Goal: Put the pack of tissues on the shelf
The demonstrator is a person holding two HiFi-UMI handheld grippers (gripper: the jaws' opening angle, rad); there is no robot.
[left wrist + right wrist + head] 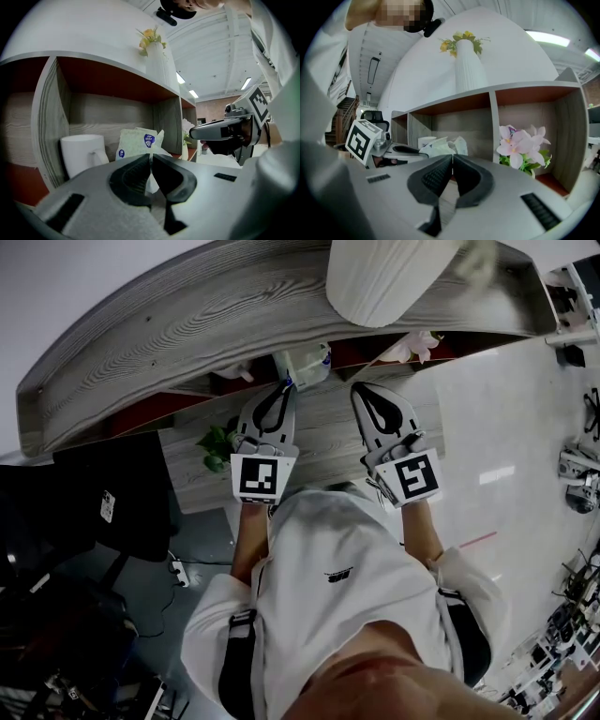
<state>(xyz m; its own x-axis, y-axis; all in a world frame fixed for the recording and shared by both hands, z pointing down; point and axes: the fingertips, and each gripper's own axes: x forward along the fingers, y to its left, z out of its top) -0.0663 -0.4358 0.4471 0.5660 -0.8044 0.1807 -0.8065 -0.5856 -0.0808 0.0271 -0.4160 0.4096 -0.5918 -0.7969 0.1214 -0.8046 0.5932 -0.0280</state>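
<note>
The pack of tissues (307,365), white-green with blue stickers, stands in an open shelf compartment beside a white mug (82,152). In the left gripper view the pack (136,142) is just beyond the jaws, and a thin white fold of its wrapper runs down between them. My left gripper (284,387) is shut on that fold at the shelf's front. My right gripper (361,390) hovers to the right over the lower board, shut with nothing in it. From the right gripper view the pack (440,146) shows left of the divider.
The grey wood shelf (187,334) has red-backed compartments. A ribbed white vase (384,277) stands on its top. Pink flowers (520,145) fill the compartment to the right. A small green plant (217,444) and a black chair (112,493) are at left.
</note>
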